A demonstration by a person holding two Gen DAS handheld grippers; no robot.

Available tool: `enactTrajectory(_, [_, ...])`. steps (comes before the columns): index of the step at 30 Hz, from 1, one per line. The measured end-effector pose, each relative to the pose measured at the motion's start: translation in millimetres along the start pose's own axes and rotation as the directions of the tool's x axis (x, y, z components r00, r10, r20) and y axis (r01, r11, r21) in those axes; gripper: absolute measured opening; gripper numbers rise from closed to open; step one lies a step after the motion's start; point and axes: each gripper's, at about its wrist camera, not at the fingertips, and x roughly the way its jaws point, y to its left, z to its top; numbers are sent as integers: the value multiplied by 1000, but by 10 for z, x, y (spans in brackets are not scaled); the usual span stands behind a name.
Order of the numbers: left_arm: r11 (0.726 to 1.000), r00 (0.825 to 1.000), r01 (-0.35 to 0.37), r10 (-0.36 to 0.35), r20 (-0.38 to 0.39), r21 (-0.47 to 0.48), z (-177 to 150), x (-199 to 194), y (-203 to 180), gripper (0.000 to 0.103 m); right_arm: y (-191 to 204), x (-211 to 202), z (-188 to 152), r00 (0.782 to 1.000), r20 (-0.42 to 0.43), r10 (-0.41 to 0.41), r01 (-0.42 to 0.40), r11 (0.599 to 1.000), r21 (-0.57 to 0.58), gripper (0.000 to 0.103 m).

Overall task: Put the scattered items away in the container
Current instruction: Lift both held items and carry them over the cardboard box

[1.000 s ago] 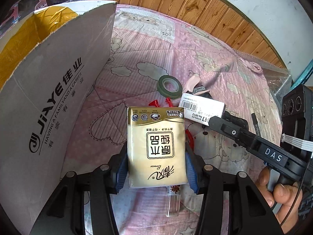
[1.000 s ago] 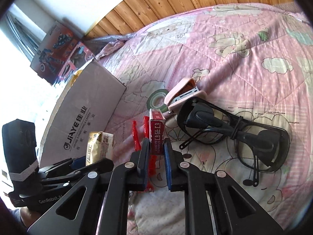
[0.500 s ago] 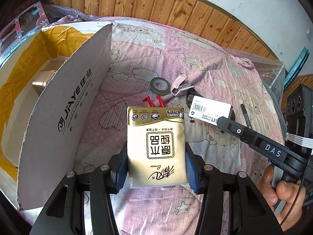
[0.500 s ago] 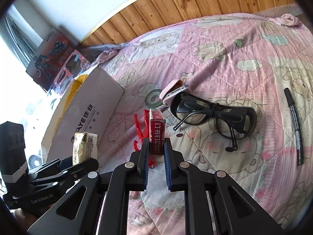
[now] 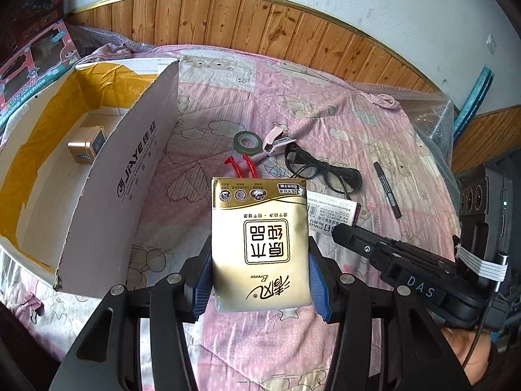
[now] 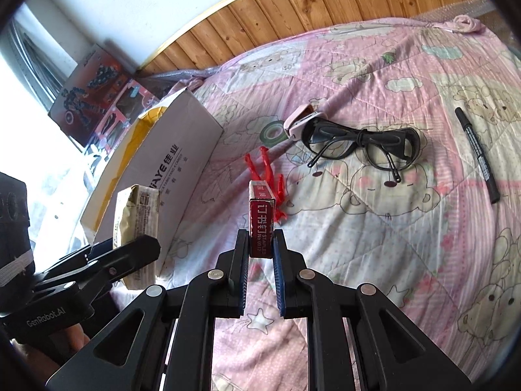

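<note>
Grippers each holding an item above the bed

Left wrist view: left gripper (image 5: 259, 280) clamps a gold tissue pack (image 5: 259, 244). Box (image 5: 123, 176) stands open to its left, glasses (image 5: 320, 167) ahead.

Right wrist view: right gripper (image 6: 261, 247) pinches a red staple box (image 6: 260, 220). Marker (image 6: 477, 159) lies far right; red clips (image 6: 265, 176) just ahead.

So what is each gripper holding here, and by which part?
Left gripper: gold tissue pack, clamped across its lower long sides. Right gripper: red staples box, pinched at its near end.
</note>
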Motion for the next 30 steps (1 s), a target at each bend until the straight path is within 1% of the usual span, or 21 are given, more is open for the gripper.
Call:
enactTrajectory(7, [1000, 1000, 10, -10, 9, -3, -113, -170, 76, 52, 100, -87, -161, 1000, 6, 0, 0, 1000, 7, 14])
enactTrajectory(20, [999, 998, 50, -50, 23, -4, -240, -370, 129, 52, 278, -268, -395, 1000, 28, -3, 2, 1000, 11, 14])
enactTrajectory(30, [997, 996, 70, -68, 63, -29, -273, -641, 323, 52, 614, -373, -511, 999, 43, 34, -33, 999, -25, 14])
